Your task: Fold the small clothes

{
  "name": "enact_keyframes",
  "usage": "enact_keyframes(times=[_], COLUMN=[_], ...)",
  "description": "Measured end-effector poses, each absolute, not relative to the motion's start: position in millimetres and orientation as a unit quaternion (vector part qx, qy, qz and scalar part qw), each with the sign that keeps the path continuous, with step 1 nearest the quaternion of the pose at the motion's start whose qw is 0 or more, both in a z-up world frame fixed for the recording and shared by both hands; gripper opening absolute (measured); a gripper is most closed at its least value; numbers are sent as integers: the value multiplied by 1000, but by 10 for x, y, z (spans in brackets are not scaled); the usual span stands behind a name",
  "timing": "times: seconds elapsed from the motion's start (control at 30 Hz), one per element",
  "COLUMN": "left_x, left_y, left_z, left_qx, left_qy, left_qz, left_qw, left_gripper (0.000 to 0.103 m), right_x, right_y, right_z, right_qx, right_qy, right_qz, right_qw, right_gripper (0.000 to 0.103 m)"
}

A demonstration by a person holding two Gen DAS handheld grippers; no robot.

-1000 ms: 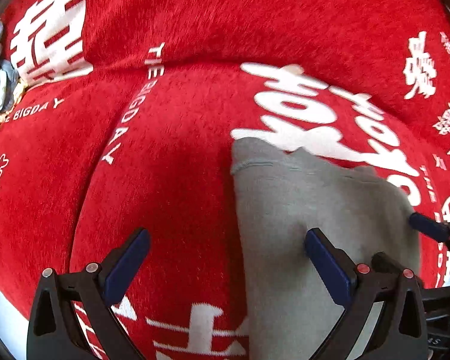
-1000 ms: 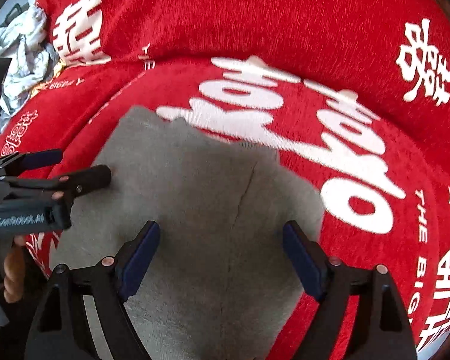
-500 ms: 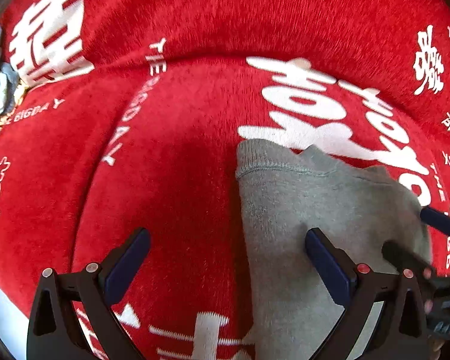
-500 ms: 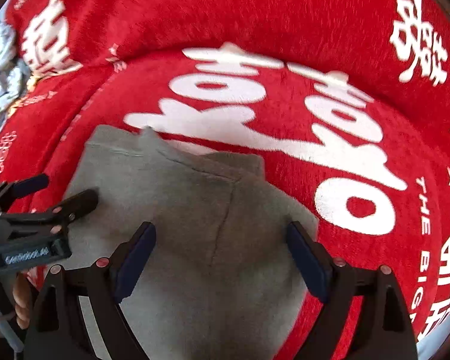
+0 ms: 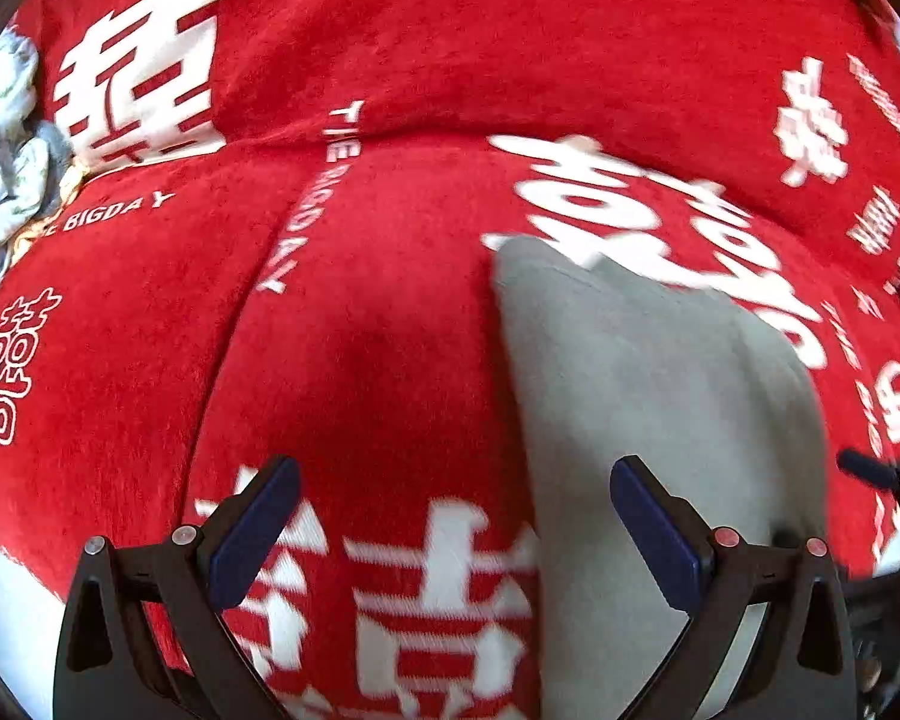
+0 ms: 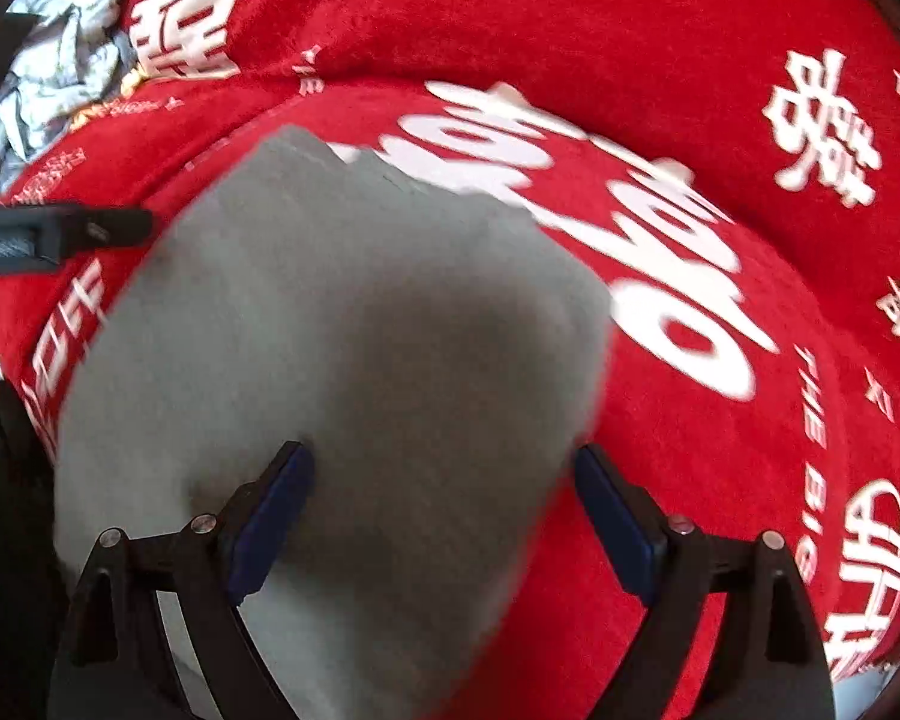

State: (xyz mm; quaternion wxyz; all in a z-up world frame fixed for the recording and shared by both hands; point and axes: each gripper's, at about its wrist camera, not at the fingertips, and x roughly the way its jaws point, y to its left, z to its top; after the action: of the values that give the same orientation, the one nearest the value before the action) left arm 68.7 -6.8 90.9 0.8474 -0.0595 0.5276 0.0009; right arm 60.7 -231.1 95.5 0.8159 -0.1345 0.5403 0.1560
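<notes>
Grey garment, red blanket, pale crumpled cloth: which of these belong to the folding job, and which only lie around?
Belongs to the job:
- grey garment
- left gripper, open
- right gripper, open

Only lying around:
- red blanket, the surface under the garment
- pale crumpled cloth, at the far left edge

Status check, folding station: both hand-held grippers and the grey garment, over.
Left hand-held gripper open, empty. Right hand-held gripper open over grey garment. Garment flat on red blanket. Nothing obstructing.
</notes>
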Motion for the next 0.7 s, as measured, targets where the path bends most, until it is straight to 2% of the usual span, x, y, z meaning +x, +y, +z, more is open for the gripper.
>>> enact_keyframes(times=[0.2, 0.4, 0.57, 0.7], left_x=[152, 63, -6, -82], left_y=[-504, -505, -427, -489], left_z=[883, 502, 493, 602], left_qx=[20, 48, 44, 64], left_qy=[520, 562, 565, 552], left_qz=[-67, -56, -61, -62], left_qw=[851, 824, 822, 829], left_gripper=[103, 103, 103, 103], right_x=[203, -37, 7, -16], right_y=[-2310, -2172, -2708, -2751], right_z=[1135, 738, 661, 803], right_qx=[-137, -233, -143, -142], right_qy=[515, 524, 566, 559], right_qz=[173, 155, 152, 148], right_qw=[828, 804, 797, 803], right_gripper=[91, 91, 91, 91])
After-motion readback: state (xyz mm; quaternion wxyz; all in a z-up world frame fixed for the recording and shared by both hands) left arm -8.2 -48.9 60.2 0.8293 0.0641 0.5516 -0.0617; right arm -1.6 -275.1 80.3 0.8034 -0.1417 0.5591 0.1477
